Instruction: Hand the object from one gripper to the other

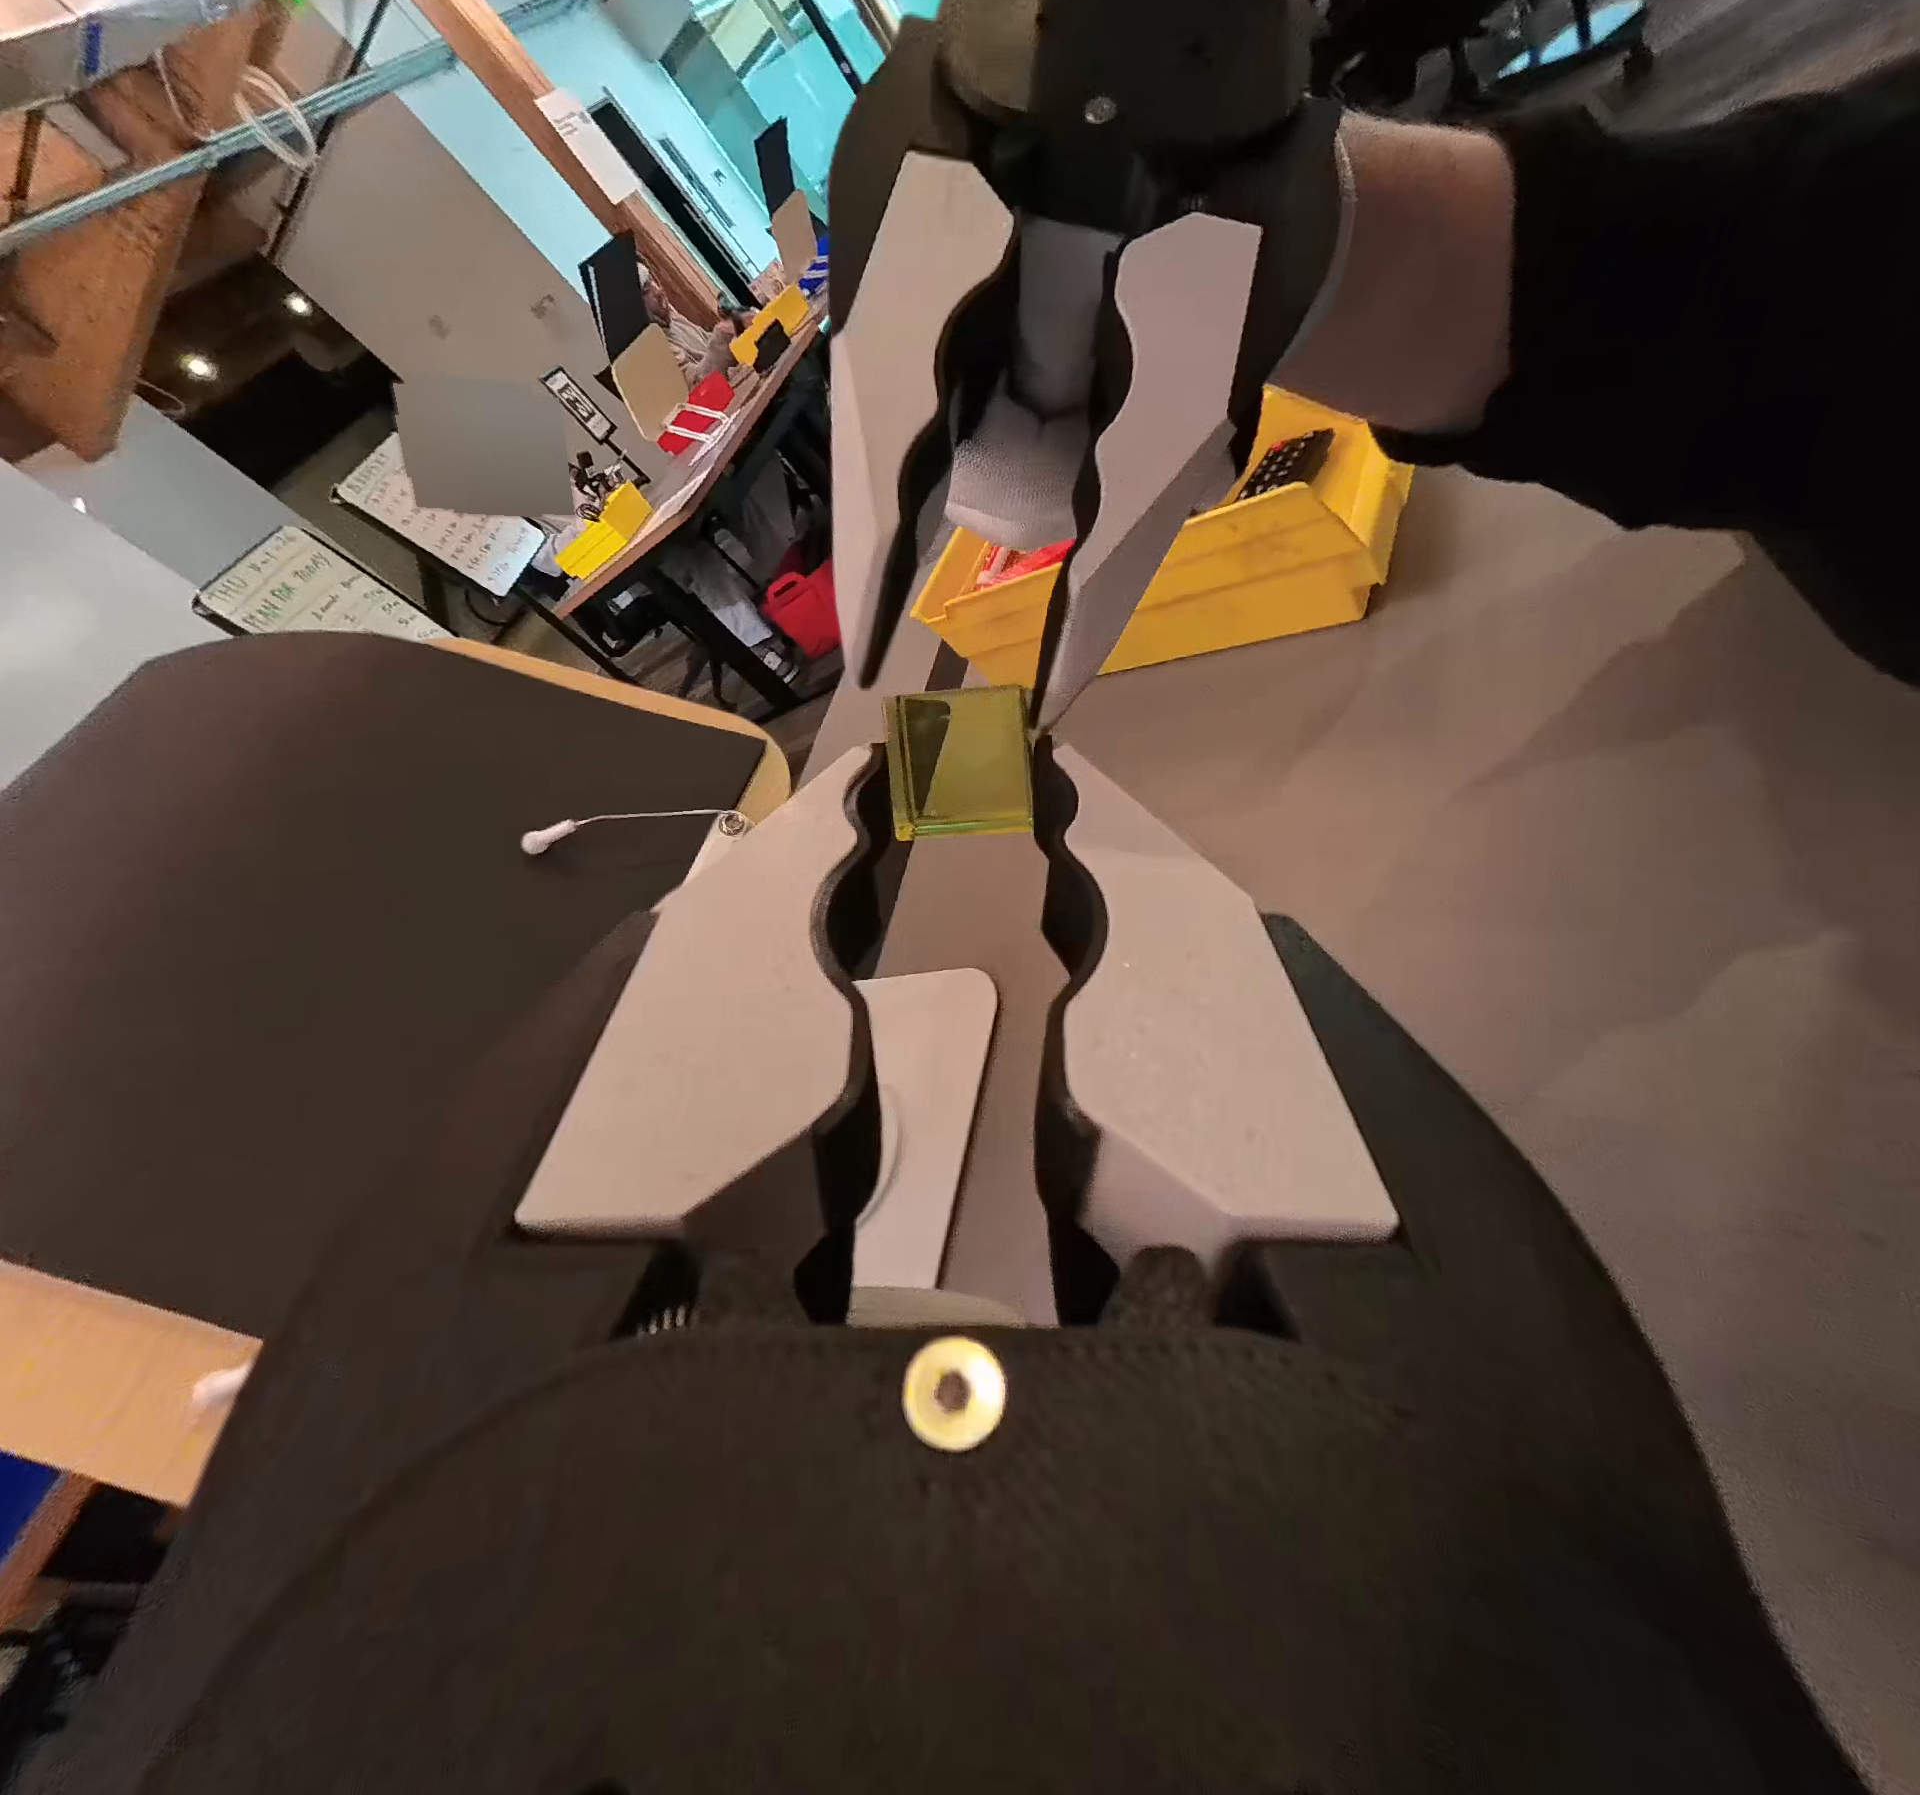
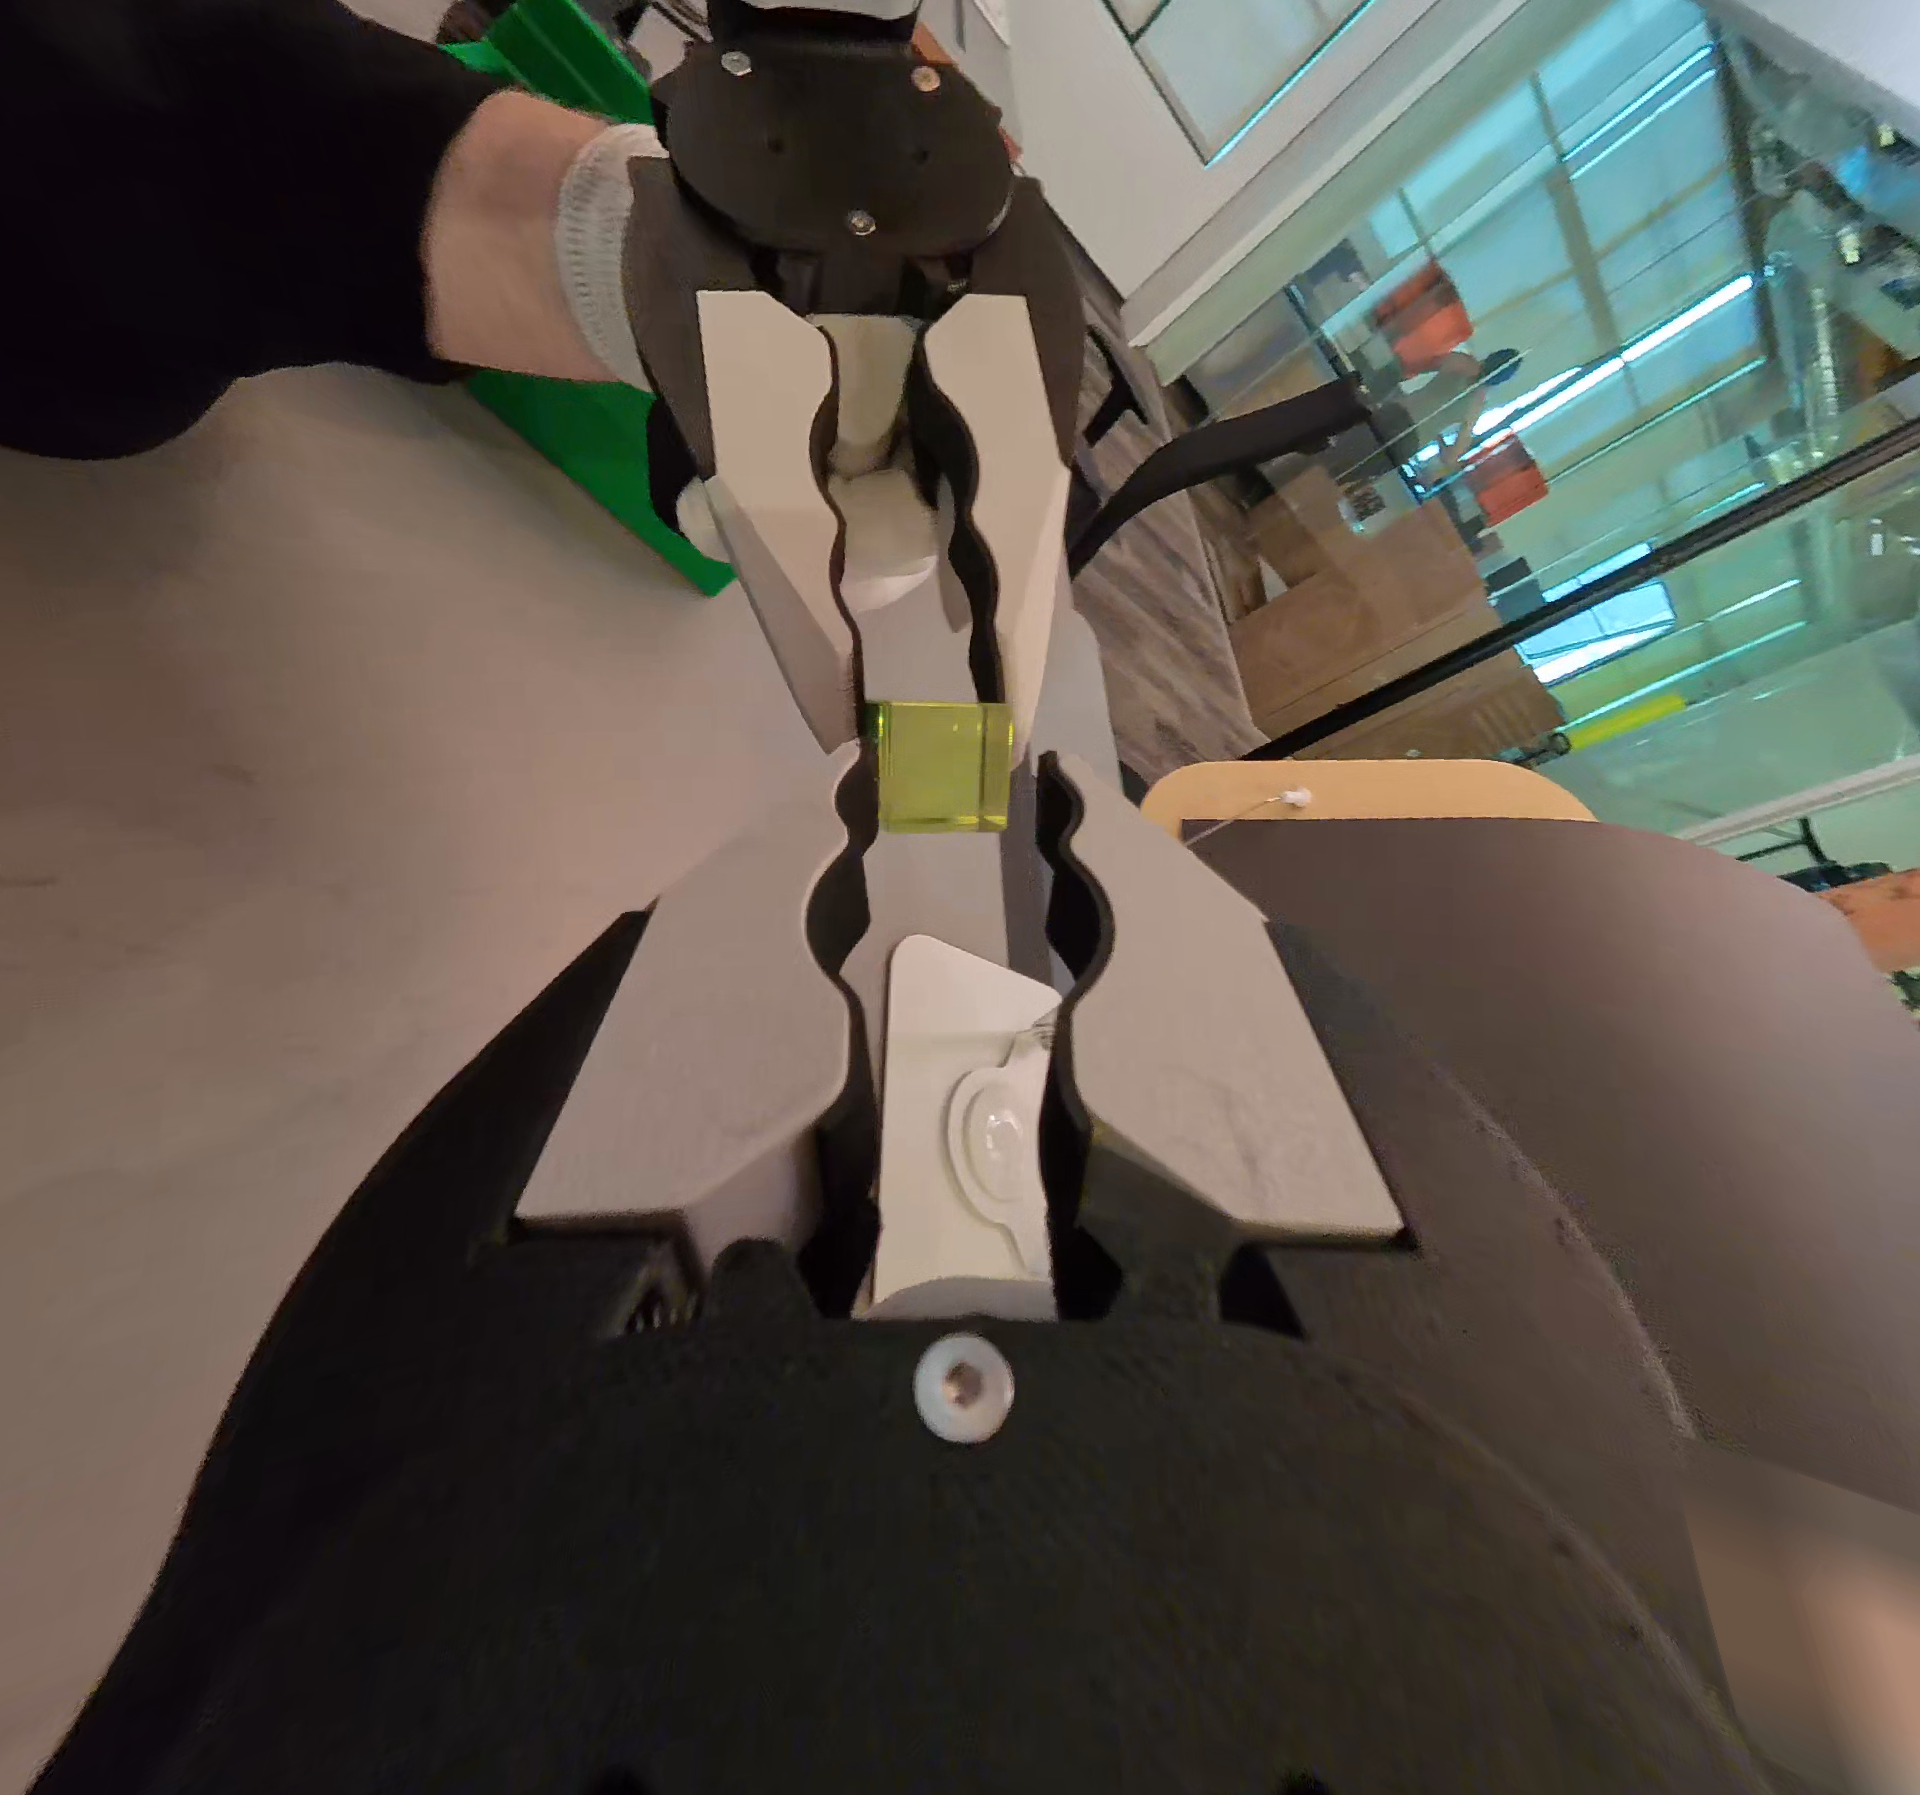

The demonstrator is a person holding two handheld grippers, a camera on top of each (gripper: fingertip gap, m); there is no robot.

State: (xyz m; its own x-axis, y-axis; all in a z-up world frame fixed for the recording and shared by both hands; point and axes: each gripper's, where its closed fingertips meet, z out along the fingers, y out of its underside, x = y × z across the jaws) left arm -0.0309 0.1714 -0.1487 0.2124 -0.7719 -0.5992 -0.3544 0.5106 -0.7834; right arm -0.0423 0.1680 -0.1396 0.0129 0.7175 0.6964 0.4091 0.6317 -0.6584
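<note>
A small clear yellow-green cube (image 1: 961, 769) sits between the fingertips of my left gripper (image 1: 961, 758), which is shut on it in the air above the grey table (image 1: 1455, 862). My right gripper (image 1: 951, 696) faces it from above in the left wrist view, jaws apart, one tip at the cube's upper right corner. In the right wrist view the cube (image 2: 940, 769) is held by the left gripper (image 2: 935, 722) at the top. My right gripper (image 2: 948, 774) is open around the cube, with a gap at its right finger.
A yellow bin (image 1: 1195, 592) with small items stands on the table behind the right gripper. A green bin (image 2: 582, 436) lies behind the left gripper. A black panel on a tan board (image 1: 364, 862) stands at the table's end. Gloved hands in black sleeves hold both grippers. The grippers are tip to tip, or close to it.
</note>
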